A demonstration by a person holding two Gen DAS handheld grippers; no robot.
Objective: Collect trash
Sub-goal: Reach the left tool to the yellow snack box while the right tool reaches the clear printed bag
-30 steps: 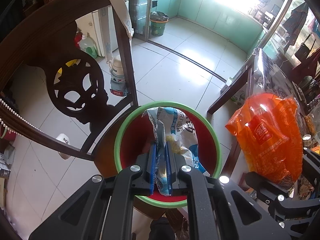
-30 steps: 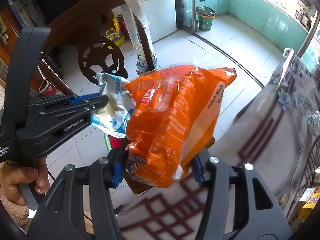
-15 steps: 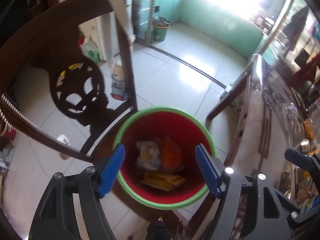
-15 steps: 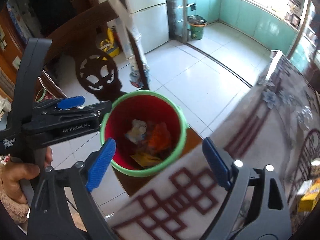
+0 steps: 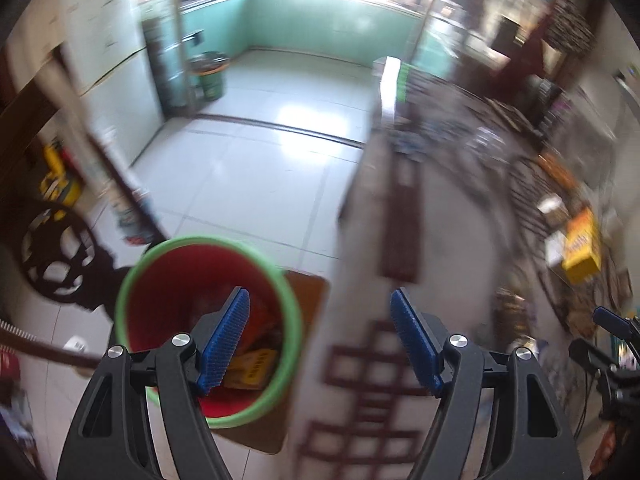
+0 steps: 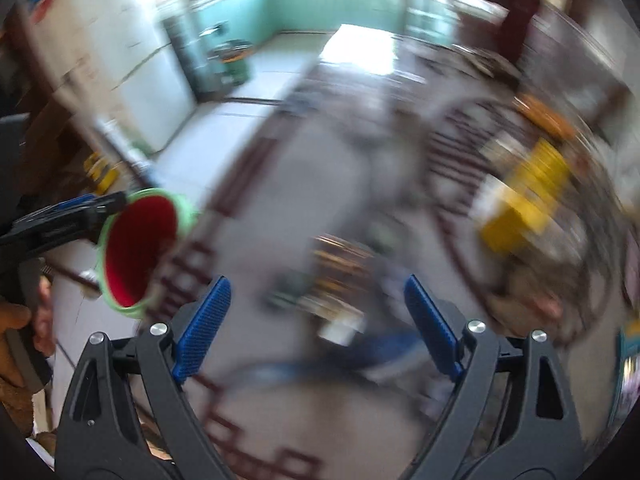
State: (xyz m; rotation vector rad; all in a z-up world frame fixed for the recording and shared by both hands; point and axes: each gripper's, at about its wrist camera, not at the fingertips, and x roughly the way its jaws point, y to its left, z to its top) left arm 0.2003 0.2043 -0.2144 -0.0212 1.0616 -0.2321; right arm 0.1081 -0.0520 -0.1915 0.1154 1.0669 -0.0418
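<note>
Below and to the left of our left tongs (image 5: 320,336) we see a round red bucket (image 5: 168,280) with a green rim; orange and yellow wrappers (image 5: 252,368) lie at its bottom. Both tongs are released, nothing between their ribbed blue pads (image 5: 226,336). Our right tongs (image 6: 316,328) hang over a patterned tablecloth (image 6: 280,184), the bucket off to their left. A blurred yellow box (image 6: 524,196) lies ahead to their right.

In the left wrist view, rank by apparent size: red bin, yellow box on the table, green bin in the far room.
1. Red bin, nearest the camera, so inflated.
2. Yellow box and green bin: similar, blurred; unranked.
</note>
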